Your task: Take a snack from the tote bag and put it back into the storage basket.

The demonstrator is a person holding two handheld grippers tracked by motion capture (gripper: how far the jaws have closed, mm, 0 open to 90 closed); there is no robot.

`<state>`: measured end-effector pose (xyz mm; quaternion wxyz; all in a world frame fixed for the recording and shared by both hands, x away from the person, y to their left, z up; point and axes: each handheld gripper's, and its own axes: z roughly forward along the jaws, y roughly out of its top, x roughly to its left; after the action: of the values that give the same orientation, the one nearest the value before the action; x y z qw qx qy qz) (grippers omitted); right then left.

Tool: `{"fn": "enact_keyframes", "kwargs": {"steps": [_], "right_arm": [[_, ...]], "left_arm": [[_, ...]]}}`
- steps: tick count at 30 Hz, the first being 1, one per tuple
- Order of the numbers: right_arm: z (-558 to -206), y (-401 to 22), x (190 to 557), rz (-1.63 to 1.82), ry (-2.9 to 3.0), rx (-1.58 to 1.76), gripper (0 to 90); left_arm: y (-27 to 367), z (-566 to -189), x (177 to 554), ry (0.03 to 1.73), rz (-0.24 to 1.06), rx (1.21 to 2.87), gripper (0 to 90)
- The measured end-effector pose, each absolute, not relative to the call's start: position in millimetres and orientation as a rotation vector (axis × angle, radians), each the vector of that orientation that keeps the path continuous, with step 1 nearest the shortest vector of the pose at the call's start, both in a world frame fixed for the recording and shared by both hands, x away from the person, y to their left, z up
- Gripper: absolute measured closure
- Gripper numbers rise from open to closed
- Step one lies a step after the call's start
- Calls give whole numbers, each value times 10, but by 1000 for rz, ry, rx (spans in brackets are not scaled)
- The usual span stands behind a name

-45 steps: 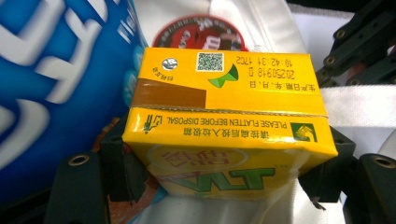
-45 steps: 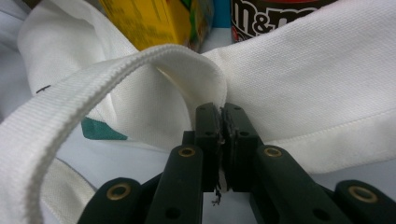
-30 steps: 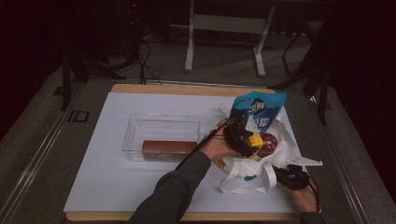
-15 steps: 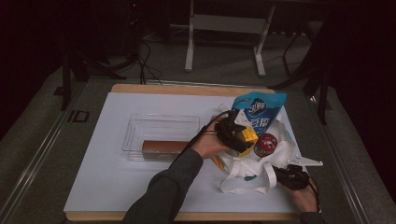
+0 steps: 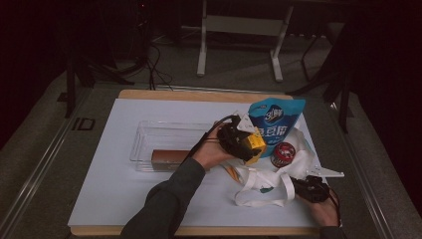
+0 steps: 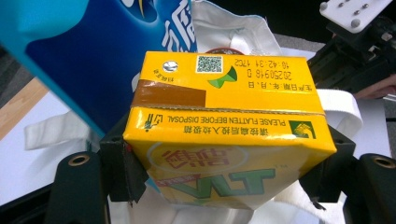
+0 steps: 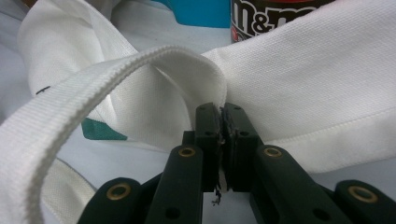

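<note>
Where white table meets dim room, left hand-held gripper clamps yellow carton; right seemingly pinches bag.

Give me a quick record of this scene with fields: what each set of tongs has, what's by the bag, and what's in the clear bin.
left tongs: shut on the yellow drink carton, held above the bag
right tongs: shut on the white tote bag fabric
by the bag: blue pouch upright, red candy can
clear bin: holds a brown bar
surface: white board
</note>
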<state>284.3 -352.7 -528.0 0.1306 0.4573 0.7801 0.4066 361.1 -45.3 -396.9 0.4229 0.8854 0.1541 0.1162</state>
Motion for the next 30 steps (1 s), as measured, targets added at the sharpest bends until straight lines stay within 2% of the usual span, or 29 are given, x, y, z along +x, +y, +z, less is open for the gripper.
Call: {"fn": "enact_keyframes", "kwargs": {"steps": [30], "right_arm": [[-5284, -3529, 2839, 1184, 2262, 1328, 853]], "left_arm": [[-17, -3851, 3608, 449, 329, 2184, 289]]}}
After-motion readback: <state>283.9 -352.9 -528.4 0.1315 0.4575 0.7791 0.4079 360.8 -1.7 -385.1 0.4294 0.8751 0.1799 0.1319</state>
